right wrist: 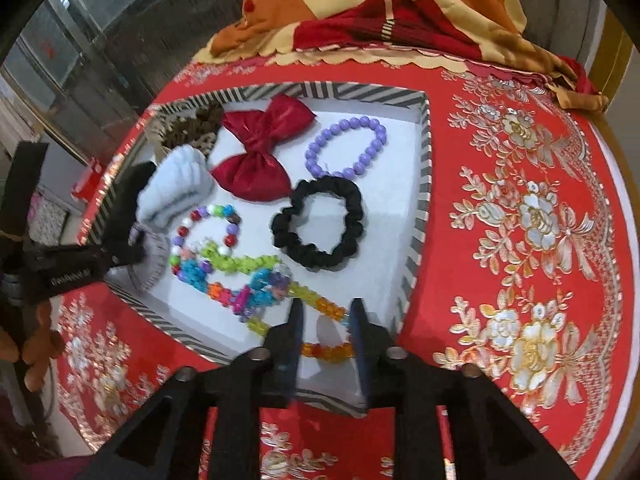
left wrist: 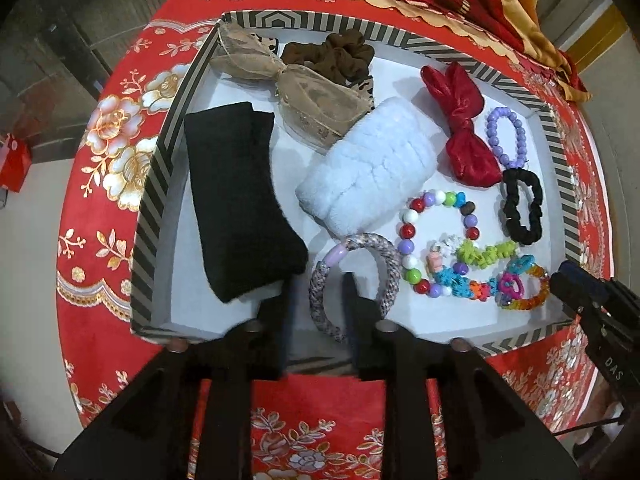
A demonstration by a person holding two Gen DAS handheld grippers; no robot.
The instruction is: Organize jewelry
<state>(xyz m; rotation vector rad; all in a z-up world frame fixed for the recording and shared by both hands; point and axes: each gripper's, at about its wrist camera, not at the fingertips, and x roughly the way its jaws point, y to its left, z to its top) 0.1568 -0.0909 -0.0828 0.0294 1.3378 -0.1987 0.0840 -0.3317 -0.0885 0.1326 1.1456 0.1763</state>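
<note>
A shallow tray (left wrist: pixel 154 216) with a striped black-and-white rim and a white floor sits on a bench covered by a red cloth with gold and white flowers (right wrist: pixel 532 216). A folded orange, red and cream blanket (right wrist: pixel 360 12) lies at the far edge of the bench.

Inside the tray, seen from the left wrist, a black knitted headband (left wrist: pixel 240 200) lies along the left side. Beside it are a sheer beige bow (left wrist: pixel 280 92), a brown scrunchie (left wrist: pixel 340 56) and a fluffy pale blue headband (left wrist: pixel 372 164) in the middle. To the right lie a red satin bow (left wrist: pixel 460 120), a purple bead bracelet (left wrist: pixel 506 136) and a black scrunchie (left wrist: pixel 522 208). Nearer the front are a multicoloured bead bracelet (left wrist: pixel 436 240), a tangle of bright plastic hair ties (left wrist: pixel 484 276) and a grey braided bracelet (left wrist: pixel 352 284).

The left hand-held gripper (left wrist: pixel 316 292) points down at the front of the tray with its jaws partly open, straddling one side of the grey braided bracelet; the pads do not appear to press on it, though the view there is blurred.

The right hand-held gripper (right wrist: pixel 326 320) hangs over the tray's near right corner, jaws partly open around a strand of the clear orange and yellow bead bracelet (right wrist: pixel 324 312), not gripping it.
</note>
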